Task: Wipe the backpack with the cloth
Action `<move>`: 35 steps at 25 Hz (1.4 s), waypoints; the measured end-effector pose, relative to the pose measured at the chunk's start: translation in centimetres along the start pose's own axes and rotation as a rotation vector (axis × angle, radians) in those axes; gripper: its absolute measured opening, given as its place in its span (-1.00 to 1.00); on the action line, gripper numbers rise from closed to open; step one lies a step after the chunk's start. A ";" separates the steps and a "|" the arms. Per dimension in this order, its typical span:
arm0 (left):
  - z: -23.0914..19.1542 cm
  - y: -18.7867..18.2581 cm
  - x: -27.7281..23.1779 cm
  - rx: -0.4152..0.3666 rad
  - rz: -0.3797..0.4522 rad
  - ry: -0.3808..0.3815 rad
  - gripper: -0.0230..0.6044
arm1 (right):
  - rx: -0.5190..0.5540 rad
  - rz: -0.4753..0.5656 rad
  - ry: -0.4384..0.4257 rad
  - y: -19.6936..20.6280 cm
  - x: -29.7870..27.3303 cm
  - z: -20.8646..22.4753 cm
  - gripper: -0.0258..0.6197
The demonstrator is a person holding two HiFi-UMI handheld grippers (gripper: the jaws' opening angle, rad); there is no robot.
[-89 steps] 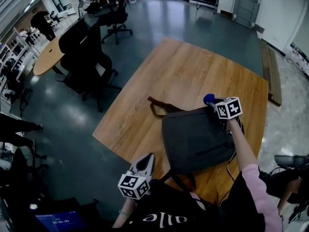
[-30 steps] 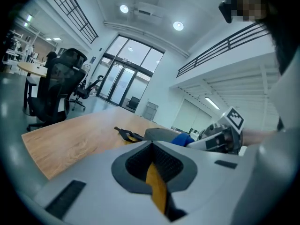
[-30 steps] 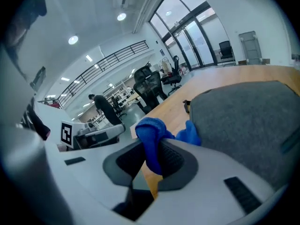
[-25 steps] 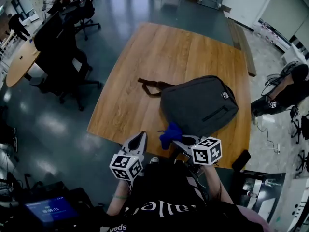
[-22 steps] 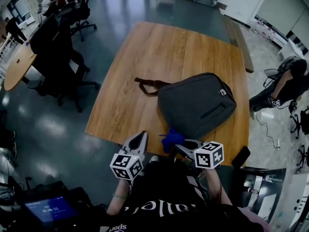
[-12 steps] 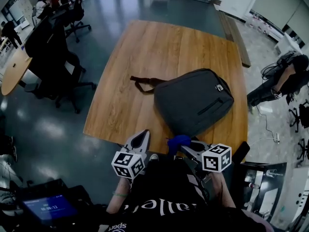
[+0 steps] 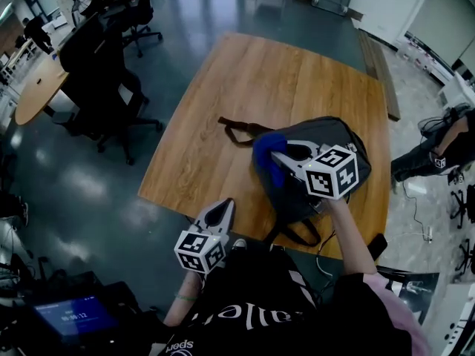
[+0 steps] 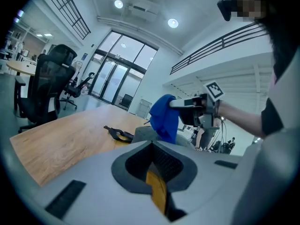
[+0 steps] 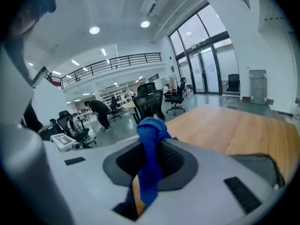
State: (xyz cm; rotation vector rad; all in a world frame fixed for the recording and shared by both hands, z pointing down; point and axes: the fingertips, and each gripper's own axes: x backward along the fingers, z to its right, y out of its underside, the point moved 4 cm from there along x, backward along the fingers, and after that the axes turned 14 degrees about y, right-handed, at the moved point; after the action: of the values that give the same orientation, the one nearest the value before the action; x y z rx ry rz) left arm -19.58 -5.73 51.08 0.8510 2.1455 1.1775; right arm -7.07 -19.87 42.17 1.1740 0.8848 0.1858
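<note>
A dark grey backpack (image 7: 338, 141) lies flat on the wooden table (image 7: 245, 87), its brown strap (image 7: 236, 130) trailing to the left. My right gripper (image 7: 276, 155) is held above the backpack's left part and is shut on a blue cloth (image 7: 267, 154), which hangs down from the jaws. In the right gripper view the cloth (image 9: 150, 165) droops over the closed jaws. From the left gripper view the cloth (image 8: 164, 117) hangs above the backpack (image 8: 144, 133). Off the table's near edge my left gripper (image 7: 223, 211) is shut with nothing in it.
Black office chairs (image 7: 111, 69) stand on the dark floor left of the table. A dark flat object (image 7: 371, 245) sits at the table's near right corner. A person (image 7: 445, 150) is seated to the right. A round desk (image 7: 41, 87) is far left.
My right gripper has risen from the table's near edge and moved forward over the backpack, carrying the blue cloth. The left gripper has stayed where it was.
</note>
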 end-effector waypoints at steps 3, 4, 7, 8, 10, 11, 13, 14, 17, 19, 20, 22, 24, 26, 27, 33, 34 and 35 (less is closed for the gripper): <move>-0.6 -0.1 0.7 0.005 0.016 -0.036 -0.93 | 0.046 -0.018 0.025 -1.9 -3.9 2.1 -0.72; -1.0 -0.2 1.0 0.006 0.021 -0.048 -0.93 | 0.052 -0.031 0.034 -2.3 -5.3 2.8 -0.72; -2.0 -0.6 1.3 0.009 0.039 -0.078 -0.93 | 0.053 -0.088 0.070 -2.5 -9.1 4.9 -0.72; -2.1 -0.7 1.4 0.010 0.044 -0.085 -0.93 | 0.049 -0.108 0.078 -2.2 -9.9 5.3 -0.72; -2.2 -0.8 1.5 0.012 0.050 -0.094 -0.93 | 0.031 -0.123 0.076 -1.6 -10.3 5.6 -0.72; -2.2 -0.8 1.5 0.013 0.050 -0.096 -0.93 | 0.016 -0.118 0.065 -1.4 -9.9 5.5 -0.72; -1.9 -0.8 1.4 0.014 0.047 -0.098 -0.93 | -0.015 -0.102 0.028 -0.7 -8.4 4.9 -0.72; -1.8 -0.8 1.3 0.015 0.044 -0.099 -0.93 | -0.024 -0.096 0.008 -0.3 -7.4 4.5 -0.72; -1.5 -0.6 0.7 0.018 0.035 -0.094 -0.93 | -0.046 -0.074 -0.031 1.4 -4.0 3.3 -0.72; -1.2 -0.4 -0.1 0.018 0.028 -0.084 -0.93 | -0.078 -0.052 -0.046 2.8 -1.5 2.7 -0.72; -0.9 -0.3 -0.5 0.018 0.025 -0.078 -0.93 | -0.098 -0.044 -0.051 3.6 -0.2 2.5 -0.72; -0.5 -0.3 -1.5 0.015 0.017 -0.060 -0.93 | -0.137 -0.034 -0.057 5.2 2.1 1.9 -0.72; 0.1 -0.2 -2.4 0.010 0.005 -0.033 -0.93 | -0.175 -0.034 -0.060 6.9 4.4 1.3 -0.72; 0.8 0.0 -3.3 0.005 -0.007 -0.004 -0.93 | -0.214 -0.041 -0.054 8.8 6.4 0.8 -0.72; 1.1 0.2 -3.8 0.003 -0.013 0.008 -0.93 | -0.235 -0.046 -0.046 9.7 7.4 0.6 -0.72; 2.6 1.0 -5.8 -0.005 -0.045 0.058 -0.93 | -0.390 -0.055 0.020 14.4 12.1 -0.2 -0.72; 2.8 1.0 -6.0 -0.006 -0.048 0.062 -0.93 | -0.404 -0.060 0.030 14.9 12.8 -0.3 -0.72; 3.1 1.0 -6.1 -0.007 -0.050 0.064 -0.93 | -0.412 -0.066 0.038 15.3 13.3 -0.5 -0.72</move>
State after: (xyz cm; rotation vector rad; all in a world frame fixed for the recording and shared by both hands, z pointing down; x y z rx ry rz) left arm -13.16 -8.21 51.49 0.7620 2.2000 1.2012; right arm 6.09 -5.82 48.48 0.7594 0.8682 0.3208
